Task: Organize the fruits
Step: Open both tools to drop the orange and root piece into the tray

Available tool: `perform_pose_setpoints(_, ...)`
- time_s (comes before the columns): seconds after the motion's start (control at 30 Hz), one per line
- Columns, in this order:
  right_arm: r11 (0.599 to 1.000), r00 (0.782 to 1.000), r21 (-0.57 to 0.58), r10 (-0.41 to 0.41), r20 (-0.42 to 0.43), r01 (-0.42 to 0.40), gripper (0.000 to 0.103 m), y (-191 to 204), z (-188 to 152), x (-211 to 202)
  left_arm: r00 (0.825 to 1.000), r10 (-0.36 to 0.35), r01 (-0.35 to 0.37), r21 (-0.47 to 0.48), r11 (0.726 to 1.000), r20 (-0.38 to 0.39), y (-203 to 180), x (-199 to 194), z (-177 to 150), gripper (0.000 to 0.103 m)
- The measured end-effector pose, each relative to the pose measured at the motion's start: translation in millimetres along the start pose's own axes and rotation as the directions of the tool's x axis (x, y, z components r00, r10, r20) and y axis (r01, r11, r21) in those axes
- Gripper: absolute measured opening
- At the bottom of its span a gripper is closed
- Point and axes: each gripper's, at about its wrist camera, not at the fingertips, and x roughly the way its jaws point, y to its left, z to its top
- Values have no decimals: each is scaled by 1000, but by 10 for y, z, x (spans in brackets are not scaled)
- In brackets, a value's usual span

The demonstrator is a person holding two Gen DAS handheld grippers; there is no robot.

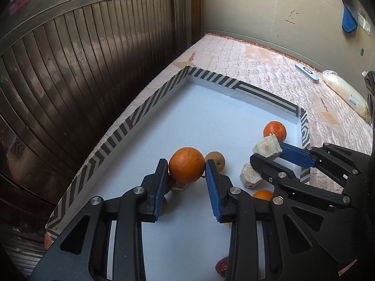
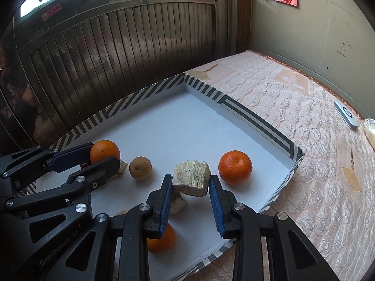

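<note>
Inside a striped tray [image 1: 145, 107], the left gripper [image 1: 186, 167] clamps an orange [image 1: 186, 168] near the left wall; the right gripper [image 2: 191, 182] pinches a pale chunk [image 2: 191, 178] mid-tray. Best lift both straight up, squeezing gently.

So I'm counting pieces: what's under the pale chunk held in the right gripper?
Below the pale chunk in the right gripper, another pale piece lies on the tray. The finger covers part of it, and part of an orange nearer the camera.
</note>
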Motion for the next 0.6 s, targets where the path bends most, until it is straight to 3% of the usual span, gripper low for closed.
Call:
perform_pose_setpoints(0.17, 1000, 1000, 6, 11, 18, -11, 30, 19, 6, -50, 1000, 7, -7, -16, 1000, 11, 57, -37, 0, 41)
perform_pose_setpoints(0.43, 1000, 1000, 17, 22, 21, -23, 32, 23, -1, -85, 1000, 7, -6, -15, 1000, 16, 65, -63, -14, 43)
perform_pose_setpoints(0.6, 1000, 1000, 27, 5, 29, -6, 32, -17, -59, -146, 999, 9, -8, -17, 1000, 32, 47, -84, -29, 56)
